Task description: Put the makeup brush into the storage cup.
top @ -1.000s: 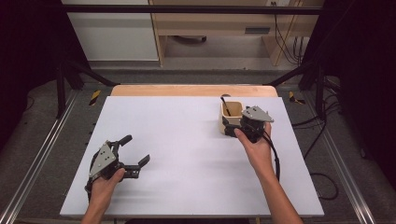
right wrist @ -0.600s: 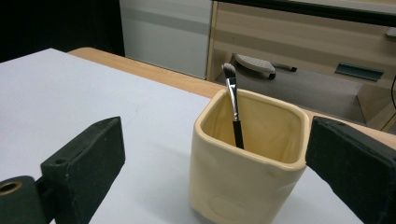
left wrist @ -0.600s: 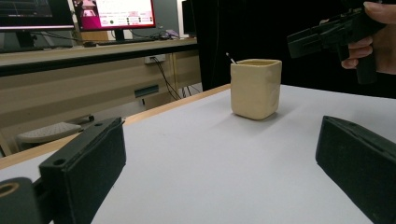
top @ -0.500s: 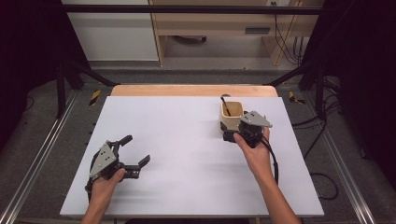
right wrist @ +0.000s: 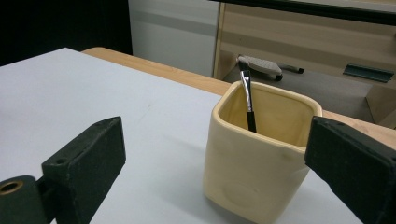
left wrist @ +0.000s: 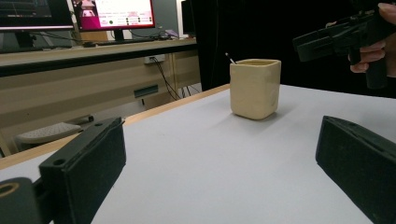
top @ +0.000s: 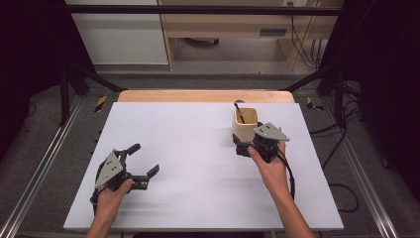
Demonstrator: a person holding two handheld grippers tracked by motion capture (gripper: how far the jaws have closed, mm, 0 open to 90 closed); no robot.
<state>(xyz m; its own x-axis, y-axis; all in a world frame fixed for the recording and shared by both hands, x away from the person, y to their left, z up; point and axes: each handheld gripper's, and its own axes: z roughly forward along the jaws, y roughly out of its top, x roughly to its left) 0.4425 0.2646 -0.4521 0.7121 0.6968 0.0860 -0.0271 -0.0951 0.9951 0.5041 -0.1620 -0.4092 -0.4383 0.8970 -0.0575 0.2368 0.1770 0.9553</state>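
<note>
In the high view, the cup stands right of centre on the white table, a thin brush leaning inside it. The right gripper sits just below the cup, jaws spread. The left gripper rests at the lower left of the frame, jaws wide apart, well away from the cup.

In the left gripper view, the cup stands upright above centre, with the right gripper at the upper right.

In the right gripper view, the cup fills the lower centre between the spread jaws, not touched by either; the brush leans against its far wall.
</note>
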